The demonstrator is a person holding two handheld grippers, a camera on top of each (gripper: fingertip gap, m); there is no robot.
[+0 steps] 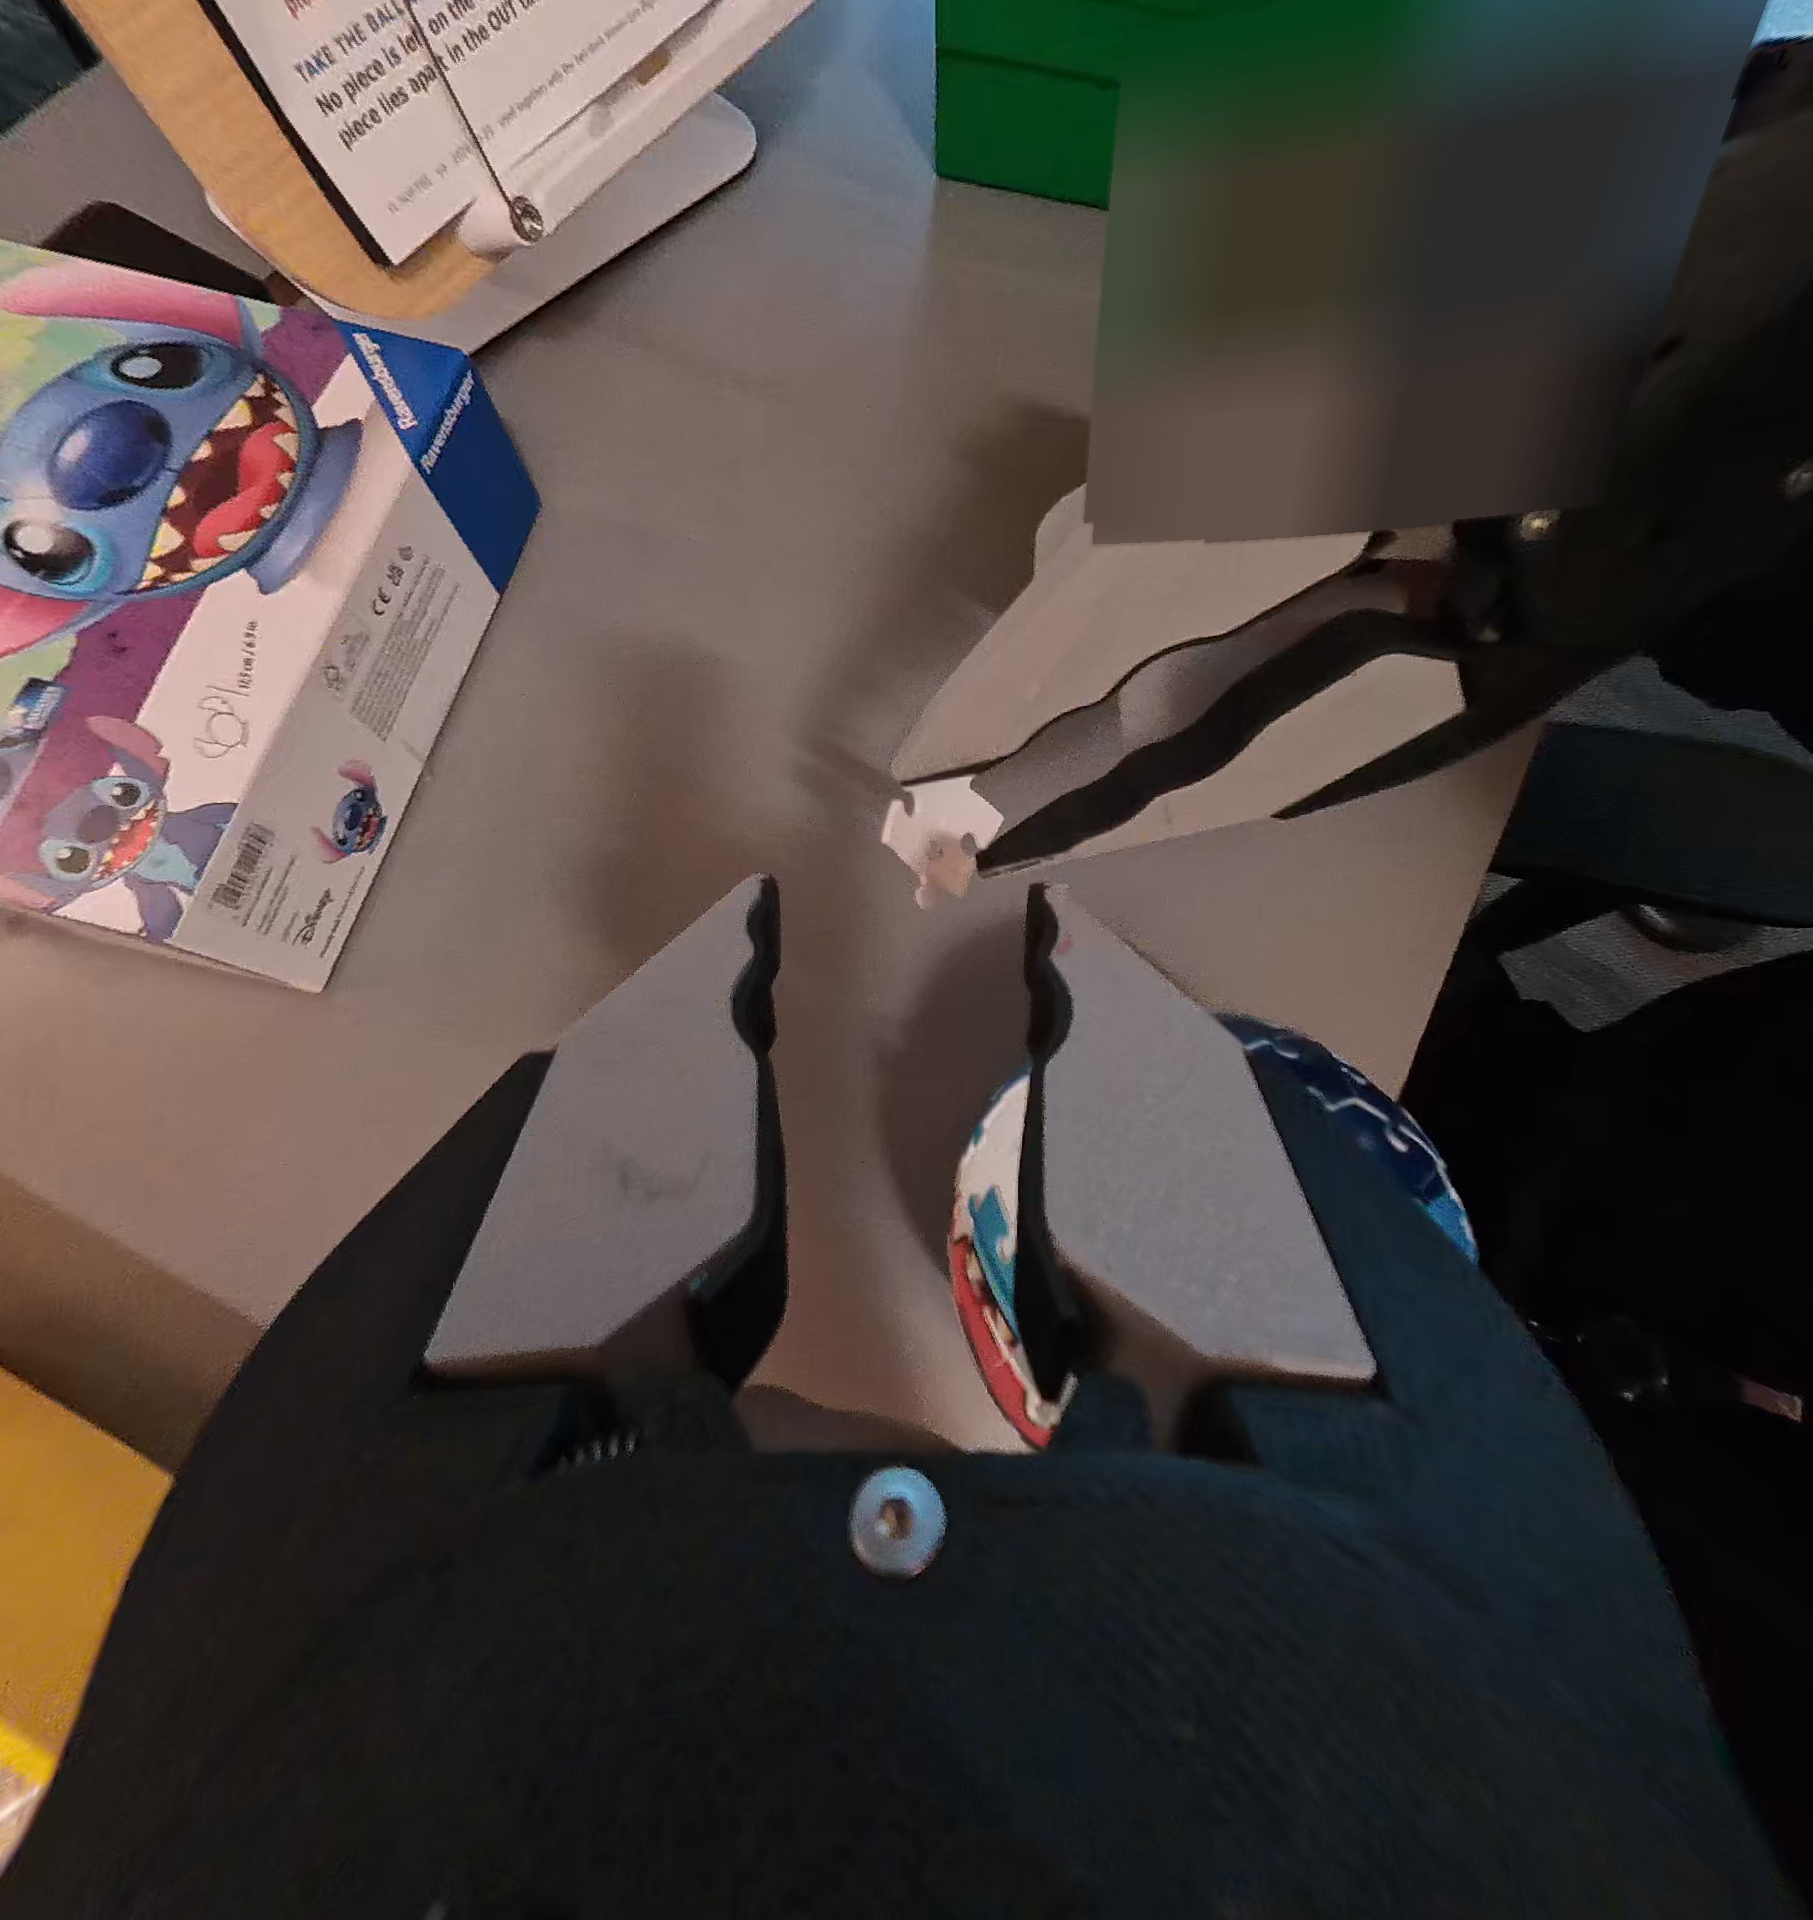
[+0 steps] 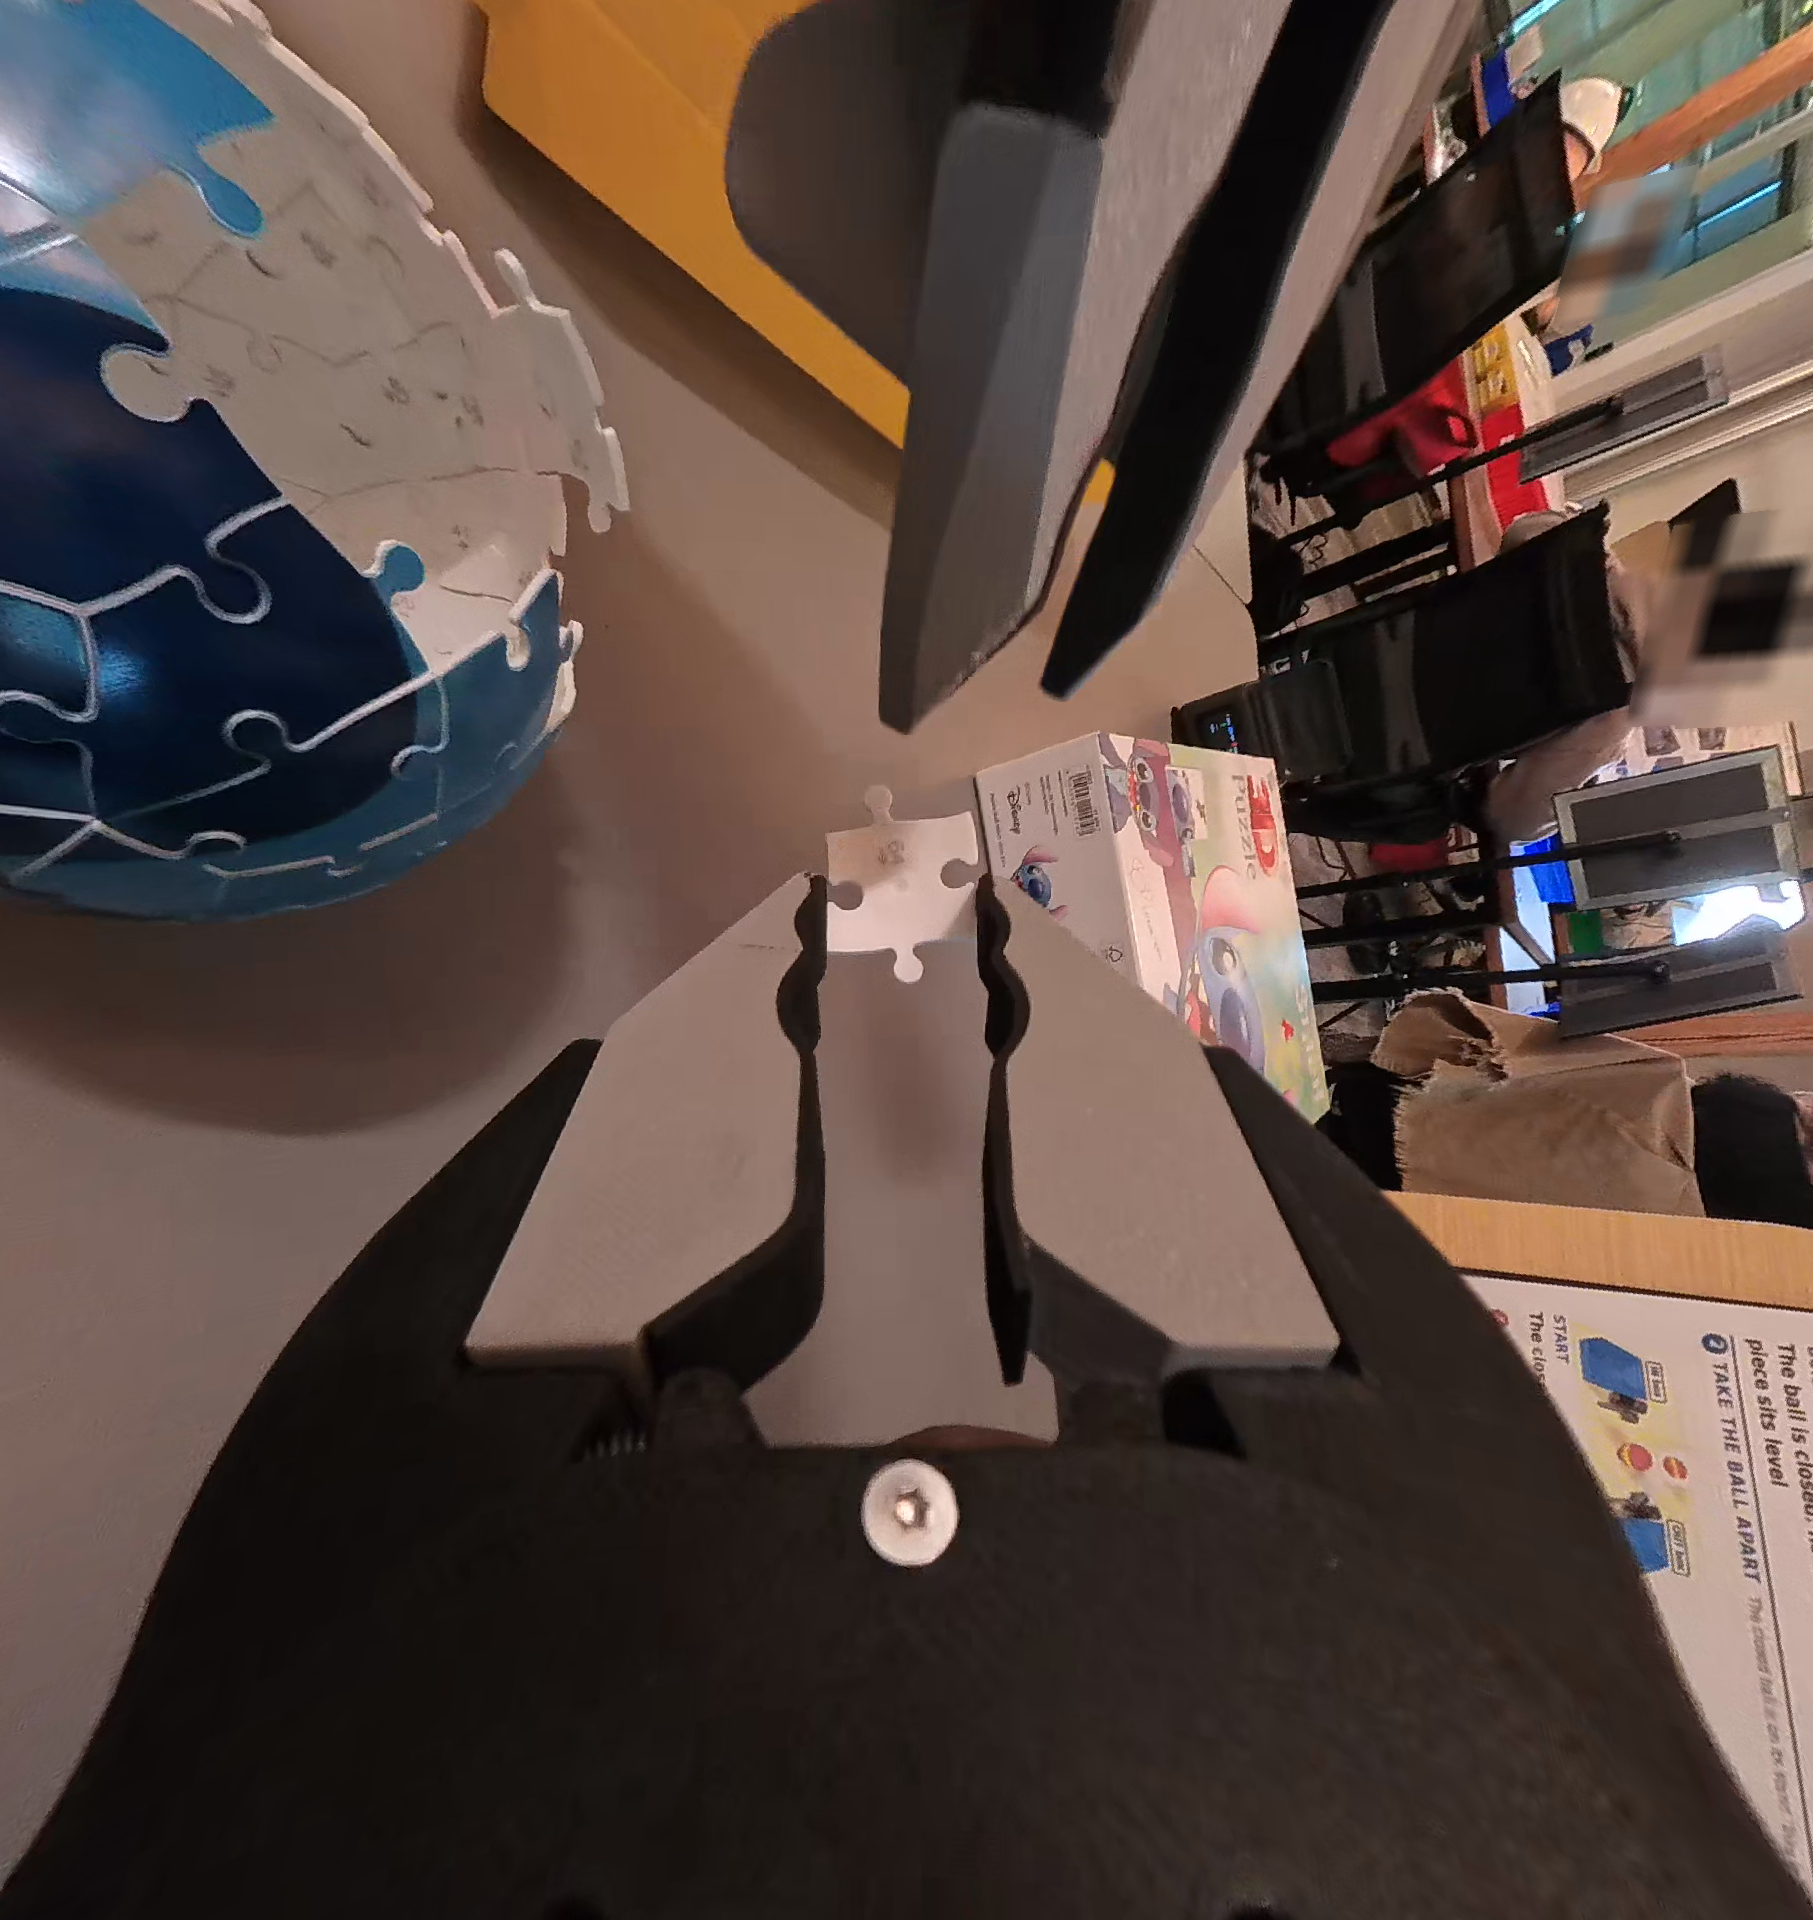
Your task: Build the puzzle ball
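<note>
The partly built puzzle ball lies on the grey table at the left of the right wrist view, blue outside, with the white backs of its pieces showing at an open, jagged edge. My right gripper is shut on a white puzzle piece, pinched edge to edge between its tips just above the table. In the left wrist view the piece sits at the right gripper's tip. My left gripper is open and empty, close to the piece. The ball is partly hidden behind its right finger.
The puzzle's box lies at the left, also seen beyond the piece. An instruction sheet on a stand is at the back. A yellow bin and a green box border the table. Chairs and people are off the table edge. The grippers are tip to tip, or close to it.
</note>
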